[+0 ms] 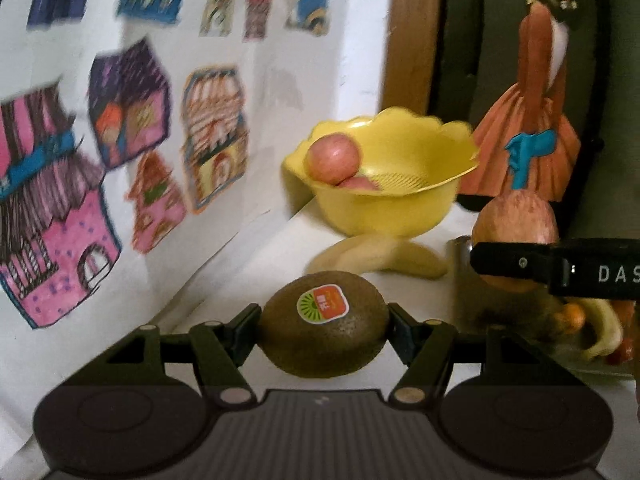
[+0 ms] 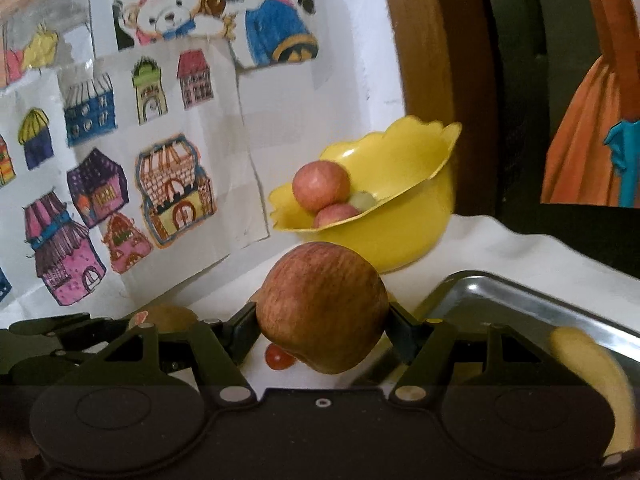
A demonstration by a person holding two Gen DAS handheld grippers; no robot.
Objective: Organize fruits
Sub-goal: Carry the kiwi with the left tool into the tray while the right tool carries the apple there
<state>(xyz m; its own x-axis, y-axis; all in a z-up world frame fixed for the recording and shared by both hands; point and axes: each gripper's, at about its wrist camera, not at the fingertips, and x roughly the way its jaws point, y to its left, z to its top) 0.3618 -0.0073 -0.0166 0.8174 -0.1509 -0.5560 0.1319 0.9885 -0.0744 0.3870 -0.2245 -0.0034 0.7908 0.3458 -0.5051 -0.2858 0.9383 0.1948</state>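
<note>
We see the white surface (image 1: pixel 288 240) first, with a metal tray (image 2: pixel 500 292) on its right side. At the back stands a yellow bowl (image 1: pixel 400 208) with two apples (image 1: pixel 333 157) inside. A banana (image 1: pixel 380 260) lies just in front of the bowl. Our right gripper (image 2: pixel 322 326) has its jaws closed on a red apple (image 2: pixel 322 304), held above the surface near the tray. Our left gripper (image 1: pixel 323 326) has its jaws closed on a kiwi (image 1: pixel 323 324) with a sticker on top.
</note>
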